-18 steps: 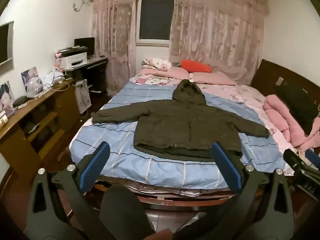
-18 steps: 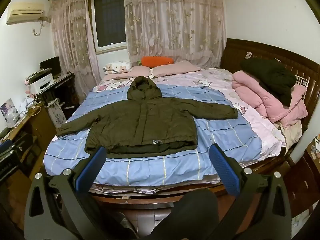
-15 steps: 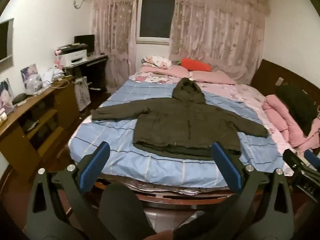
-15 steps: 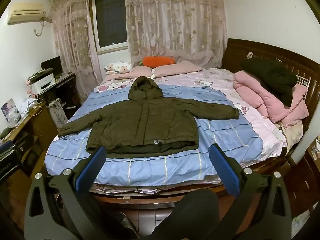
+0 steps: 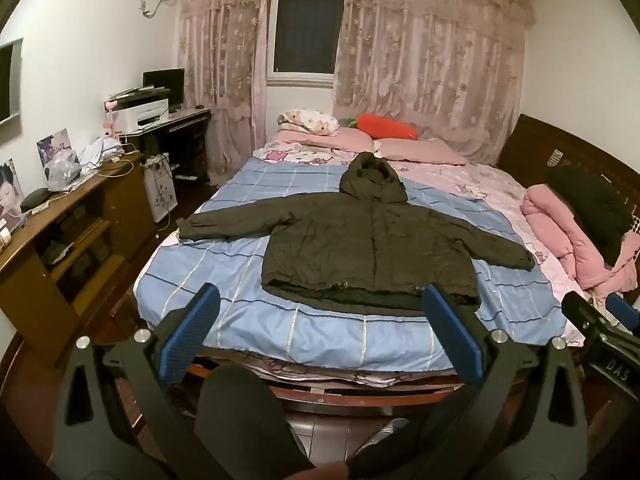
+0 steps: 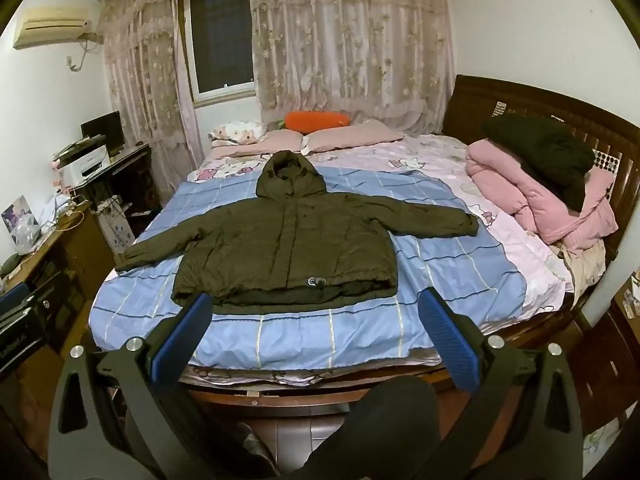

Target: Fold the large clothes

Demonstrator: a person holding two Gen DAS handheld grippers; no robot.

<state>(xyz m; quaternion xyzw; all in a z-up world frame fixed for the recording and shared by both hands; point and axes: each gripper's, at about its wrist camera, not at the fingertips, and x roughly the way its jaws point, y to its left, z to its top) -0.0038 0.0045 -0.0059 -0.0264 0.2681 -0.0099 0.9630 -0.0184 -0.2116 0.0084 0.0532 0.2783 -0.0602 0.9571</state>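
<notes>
Now each hand-held gripper, left and right, tilts down, released, short of the jacket.

In the left wrist view, the right gripper is cut off by the picture's right edge beside the wide bed with the blue checked sheet. The bed's near legs hide behind a dark-trousered knee. The small metal fitting on the olive hooded padded jacket's hem is too small to identify.
</notes>
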